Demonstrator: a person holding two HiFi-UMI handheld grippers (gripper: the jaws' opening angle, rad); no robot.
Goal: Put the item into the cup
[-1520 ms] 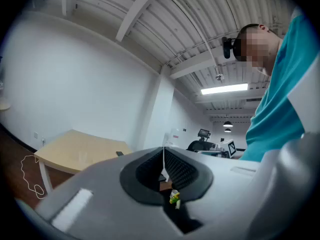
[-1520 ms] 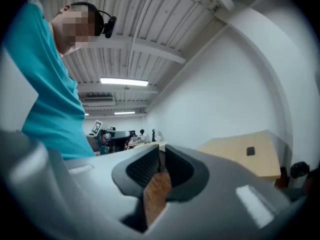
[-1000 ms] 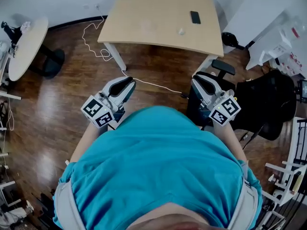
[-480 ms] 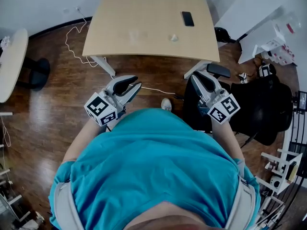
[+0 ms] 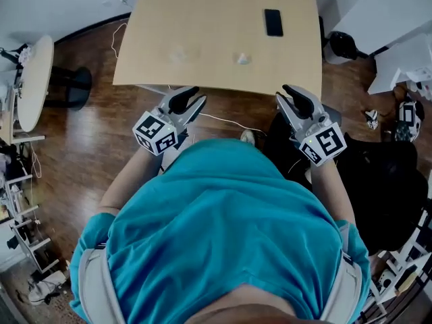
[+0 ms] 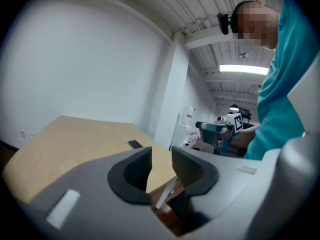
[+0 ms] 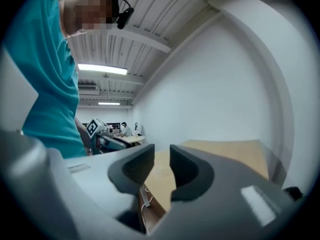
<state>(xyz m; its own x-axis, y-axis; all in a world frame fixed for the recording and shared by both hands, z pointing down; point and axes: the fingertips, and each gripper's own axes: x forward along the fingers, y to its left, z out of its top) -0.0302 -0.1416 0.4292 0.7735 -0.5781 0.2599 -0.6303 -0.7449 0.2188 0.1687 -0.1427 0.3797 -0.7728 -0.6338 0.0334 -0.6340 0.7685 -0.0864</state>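
Note:
On the light wooden table (image 5: 216,5) lie a small pale item (image 5: 243,59) and, to its left, a faint see-through thing (image 5: 182,52) that may be the cup. My left gripper (image 5: 196,98) hovers at the table's near edge, just short of that faint thing. Its jaws are opening and hold nothing (image 6: 161,159). My right gripper (image 5: 295,94) is at the near edge too, right of the pale item. It stands open with only air between its jaws (image 7: 161,159). Neither gripper touches anything.
A black phone (image 5: 273,21) lies toward the table's far right and also shows in the left gripper view (image 6: 135,144). A black office chair (image 5: 378,181) stands at the right, a round side table (image 5: 34,79) at the left. A white cable (image 5: 223,121) runs over the wood floor.
The person has stepped toward the table, which now lies nearer. Both grippers have moved forward to its near edge. The left jaws have spread apart.

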